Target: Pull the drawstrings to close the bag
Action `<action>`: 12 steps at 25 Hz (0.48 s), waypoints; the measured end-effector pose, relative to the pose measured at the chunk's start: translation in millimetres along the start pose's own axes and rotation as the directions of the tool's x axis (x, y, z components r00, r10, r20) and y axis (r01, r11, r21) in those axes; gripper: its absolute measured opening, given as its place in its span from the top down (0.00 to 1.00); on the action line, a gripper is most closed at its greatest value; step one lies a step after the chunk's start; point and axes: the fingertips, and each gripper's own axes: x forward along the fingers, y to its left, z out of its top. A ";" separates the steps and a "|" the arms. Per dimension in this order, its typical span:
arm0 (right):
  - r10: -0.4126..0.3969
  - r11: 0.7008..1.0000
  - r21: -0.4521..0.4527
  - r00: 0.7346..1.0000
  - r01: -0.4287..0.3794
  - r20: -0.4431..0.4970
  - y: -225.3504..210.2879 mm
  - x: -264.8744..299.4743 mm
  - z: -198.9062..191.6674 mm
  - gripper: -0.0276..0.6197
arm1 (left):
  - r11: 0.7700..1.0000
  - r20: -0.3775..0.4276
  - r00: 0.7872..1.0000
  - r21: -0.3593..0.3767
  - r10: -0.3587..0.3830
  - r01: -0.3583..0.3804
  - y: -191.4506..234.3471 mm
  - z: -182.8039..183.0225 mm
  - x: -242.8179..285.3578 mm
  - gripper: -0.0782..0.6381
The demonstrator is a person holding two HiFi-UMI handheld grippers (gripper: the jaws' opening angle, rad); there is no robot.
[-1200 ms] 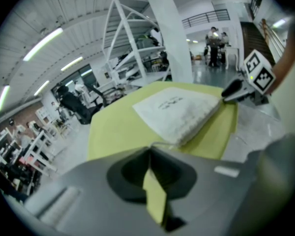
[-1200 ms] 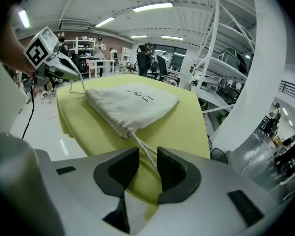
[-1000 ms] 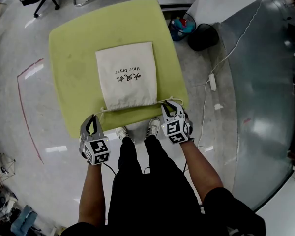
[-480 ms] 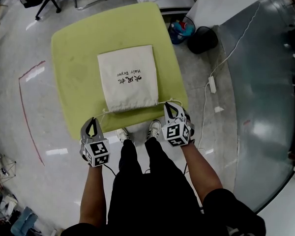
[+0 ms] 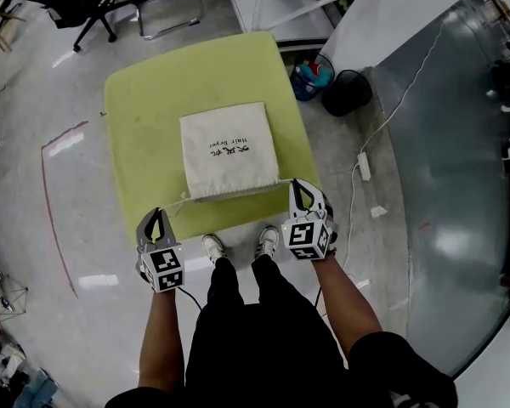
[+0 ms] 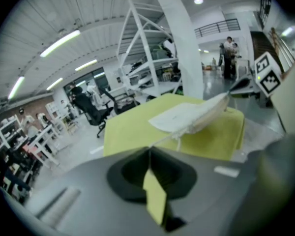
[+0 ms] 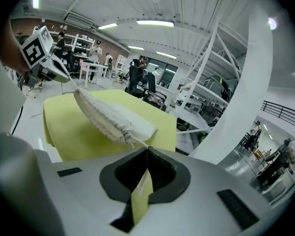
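Cream cloth drawstring bag (image 5: 229,147) lies on yellow-green bench (image 5: 144,100), mouth toward person. Left gripper (image 5: 157,213) jaws clamped on white left cord (image 5: 177,204); right gripper (image 5: 299,184) jaws clamped on white right cord (image 5: 282,182). Pull apart evenly, cords taut, grip firm; check mouth gathers without bag sliding

The drawstring bag (image 5: 229,150) ahead of both grippers was cream, with small black print across its middle, and its drawstrings (image 6: 164,141) were the same cream. Under it was a yellow-green surface (image 5: 144,126). The left gripper (image 5: 157,217) and the right gripper (image 5: 300,185) were grey with black jaw linings, each patterned at the back with black-and-white square markers. Behind them, the person's trousers (image 5: 255,330) were black and the shoes (image 5: 213,246) white. The floor (image 5: 34,253) was glossy grey, with a red line (image 5: 53,219) to the left gripper's left.
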 end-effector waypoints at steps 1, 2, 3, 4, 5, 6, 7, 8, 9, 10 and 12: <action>-0.010 1.000 0.009 1.000 0.010 0.010 -4.0 -1.3 6.0 0.94 | 1.000 0.014 1.000 -0.006 0.006 -0.006 3.5 5.9 -1.9 0.88; -0.021 1.000 0.018 1.000 0.021 0.020 -8.2 -2.3 12.5 0.94 | 1.000 0.029 1.000 -0.009 0.012 -0.012 7.2 11.8 -3.9 0.88; -0.033 0.999 0.028 0.999 0.032 0.032 -12.6 -3.5 19.7 0.94 | 1.000 0.043 0.999 -0.014 0.018 -0.018 11.5 17.8 -6.0 0.88; -0.045 0.998 0.039 0.998 0.043 0.044 -17.7 -5.3 27.0 0.94 | 0.999 0.056 0.998 -0.027 0.024 -0.022 15.7 23.5 -8.4 0.88; -0.059 0.997 0.052 0.997 0.056 0.057 -24.2 -8.5 33.9 0.94 | 0.998 0.067 0.997 -0.051 0.028 -0.024 18.8 28.8 -10.6 0.88; -0.075 0.995 0.067 0.995 0.070 0.070 -32.0 -13.3 40.3 0.94 | 0.996 0.079 0.996 -0.082 0.029 -0.023 20.4 33.6 -12.0 0.88; -0.091 0.993 0.081 0.992 0.084 0.083 -39.6 -18.5 47.0 0.94 | 0.994 0.089 0.996 -0.111 0.031 -0.021 21.8 37.5 -12.9 0.88; -0.106 0.991 0.092 0.990 0.097 0.098 -45.4 -23.0 54.6 0.94 | 0.991 0.099 0.994 -0.132 0.036 -0.023 24.6 40.9 -14.0 0.88; -0.118 0.989 0.100 0.986 0.107 0.114 -49.1 -26.3 63.0 0.94 | 0.989 0.109 0.993 -0.145 0.046 -0.029 29.4 44.2 -15.9 0.88; -0.129 0.987 0.109 0.983 0.115 0.131 -51.9 -28.9 71.5 0.94 | 0.988 0.121 0.991 -0.150 0.058 -0.040 35.7 48.2 -18.9 0.88; -0.151 0.982 0.136 0.975 0.130 0.161 -59.0 -33.7 86.9 0.94 | 0.987 0.151 0.985 -0.151 0.086 -0.063 49.2 60.5 -26.1 0.88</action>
